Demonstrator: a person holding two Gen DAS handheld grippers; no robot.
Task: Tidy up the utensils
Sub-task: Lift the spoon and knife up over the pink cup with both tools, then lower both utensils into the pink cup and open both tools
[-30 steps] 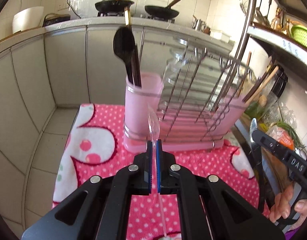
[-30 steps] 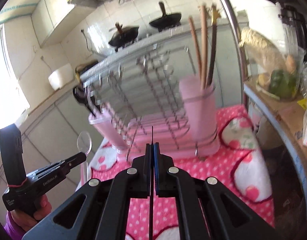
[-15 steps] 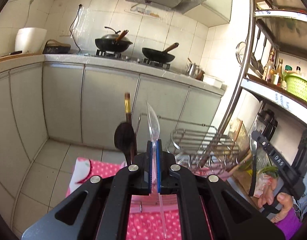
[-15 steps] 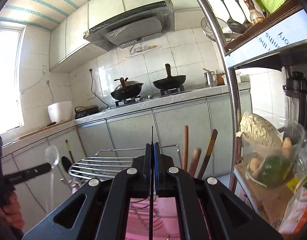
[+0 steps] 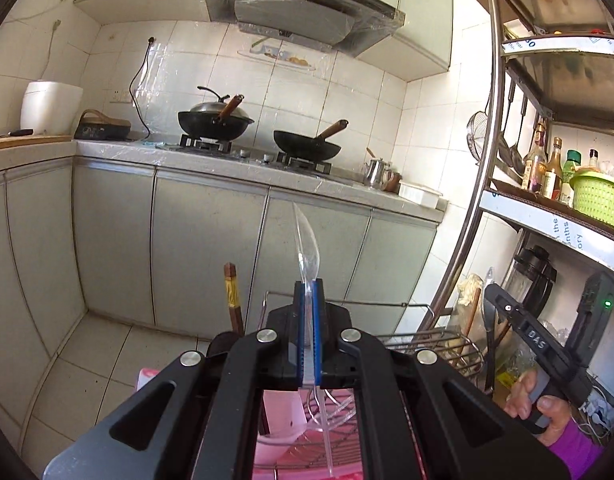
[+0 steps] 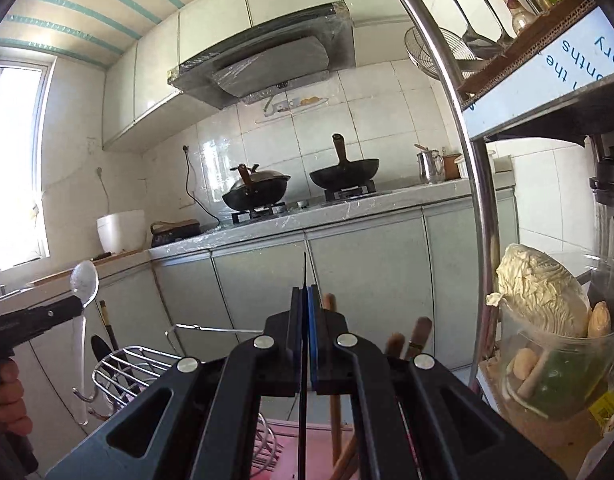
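Note:
My left gripper (image 5: pixel 306 300) is shut on a clear plastic spoon (image 5: pixel 307 240), bowl up, held above the pink utensil cup (image 5: pixel 283 420) at the left end of the wire dish rack (image 5: pixel 427 340). The same spoon shows in the right wrist view (image 6: pixel 83 280). My right gripper (image 6: pixel 305 300) is shut on a thin dark utensil (image 6: pixel 304 272), seen edge-on, above the pink cup with wooden chopsticks (image 6: pixel 407 344) at the rack's right end. A black spoon and chopsticks (image 5: pixel 233 300) stand in the left cup.
Grey kitchen cabinets (image 5: pixel 207 248) and a counter with two woks (image 5: pixel 307 146) stand behind. A steel shelf post (image 5: pixel 467 220) and shelves with bottles, a green basket (image 5: pixel 599 196) and a blender (image 5: pixel 535 276) stand close on the right.
Both grippers have lifted and tilted upward with their utensils. The rack, pink cups and polka-dot cloth have dropped to the bottom of both views.

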